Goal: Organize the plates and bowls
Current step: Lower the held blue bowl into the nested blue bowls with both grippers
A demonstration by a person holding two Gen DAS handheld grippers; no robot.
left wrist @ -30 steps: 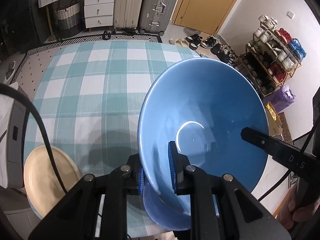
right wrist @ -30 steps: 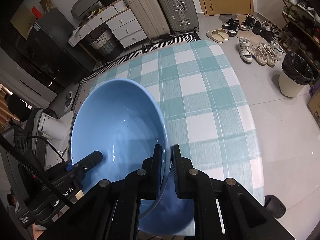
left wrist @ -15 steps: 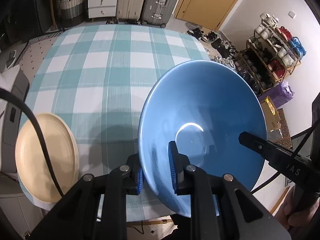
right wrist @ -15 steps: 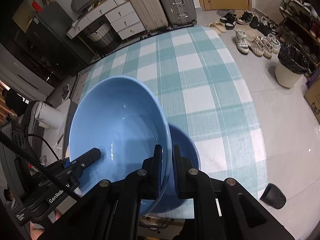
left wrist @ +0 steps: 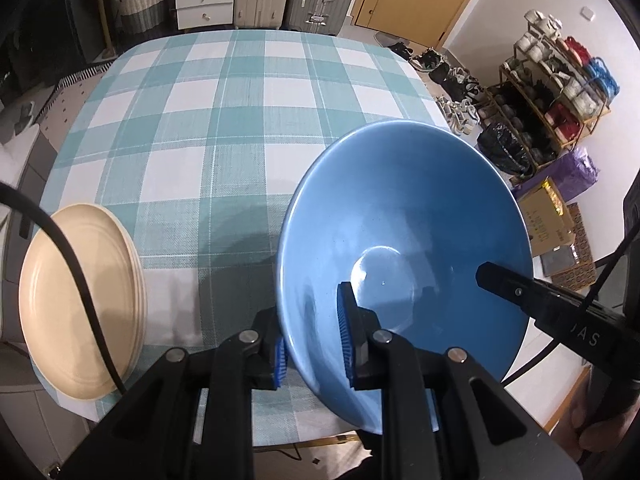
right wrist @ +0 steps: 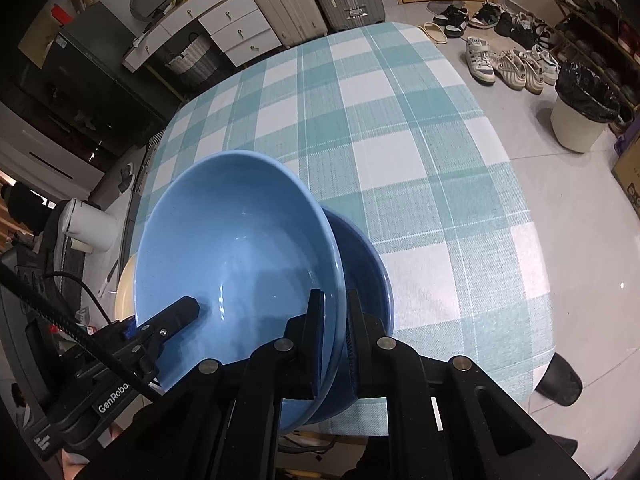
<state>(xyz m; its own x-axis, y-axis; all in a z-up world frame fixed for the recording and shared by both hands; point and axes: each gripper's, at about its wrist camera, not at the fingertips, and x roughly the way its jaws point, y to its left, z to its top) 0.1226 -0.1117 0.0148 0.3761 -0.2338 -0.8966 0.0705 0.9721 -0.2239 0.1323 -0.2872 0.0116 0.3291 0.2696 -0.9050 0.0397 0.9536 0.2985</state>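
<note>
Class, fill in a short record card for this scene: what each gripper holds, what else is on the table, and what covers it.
left gripper: shut on the rim of the bowl
right gripper: shut on the opposite rim of the same bowl, held tilted above the table
second bowl: darker blue, on the table just behind the held one
plates: cream stack at the table's near left corner
tablecloth: teal and white check
</note>
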